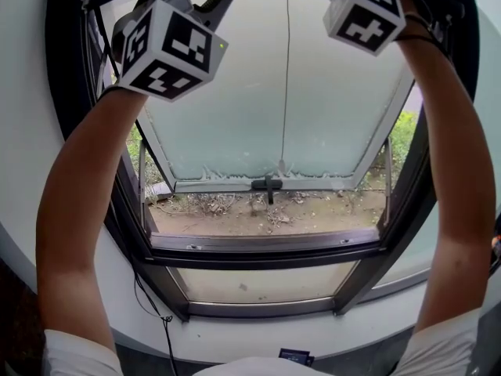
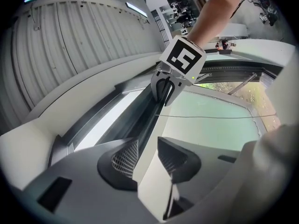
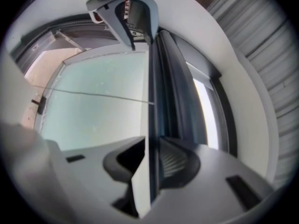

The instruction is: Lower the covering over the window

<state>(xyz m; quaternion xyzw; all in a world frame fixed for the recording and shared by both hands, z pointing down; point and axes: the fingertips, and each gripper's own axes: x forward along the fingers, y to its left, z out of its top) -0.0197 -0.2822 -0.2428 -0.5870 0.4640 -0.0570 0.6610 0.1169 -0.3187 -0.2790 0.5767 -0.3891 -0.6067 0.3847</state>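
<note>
Your left gripper and right gripper each pinch the blind by its bottom edge, high atop the window; an uneven pull could skew it or slip your grip.

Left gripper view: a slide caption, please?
Left tongs and right tongs both clasp the blind's white bottom rail beside the frosted pane.

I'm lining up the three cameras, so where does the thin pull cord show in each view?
Head view: the pull cord hangs straight down the middle of the window.
Left gripper view: the cord runs sideways across the centre, rightward from the blind rail.
Right gripper view: it slants from the left edge to the rail.
Shared landmark: the frosted pane behind the cord.
</note>
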